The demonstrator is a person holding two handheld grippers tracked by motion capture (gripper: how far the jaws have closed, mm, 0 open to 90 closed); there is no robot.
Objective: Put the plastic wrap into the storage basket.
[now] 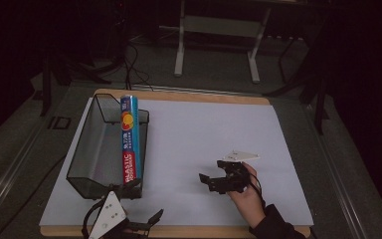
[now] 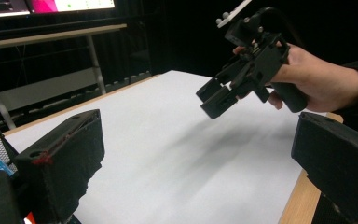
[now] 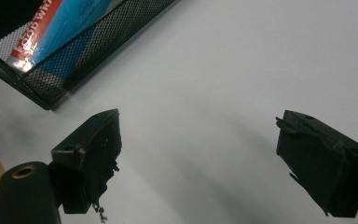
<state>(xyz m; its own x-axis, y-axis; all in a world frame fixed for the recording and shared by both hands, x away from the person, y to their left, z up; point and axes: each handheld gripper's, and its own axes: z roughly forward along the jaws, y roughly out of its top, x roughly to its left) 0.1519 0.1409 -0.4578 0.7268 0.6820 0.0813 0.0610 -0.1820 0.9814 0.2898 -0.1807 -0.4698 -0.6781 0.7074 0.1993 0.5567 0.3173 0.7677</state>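
The basket (image 1: 87, 149) is black metal mesh, finely perforated and faintly shiny along its rim. The box (image 1: 129, 142) in it looks like glossy printed cardboard, blue and red. A smooth matt white sheet (image 1: 204, 134) covers the wooden tabletop (image 1: 189, 94), whose pale edge shows. Both tools (image 1: 216, 179) (image 1: 134, 224) look like matt black plastic with rough-textured pads (image 2: 65, 154).

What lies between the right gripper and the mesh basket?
Nothing: in the high view, bare white table separates the right gripper from the mesh basket.
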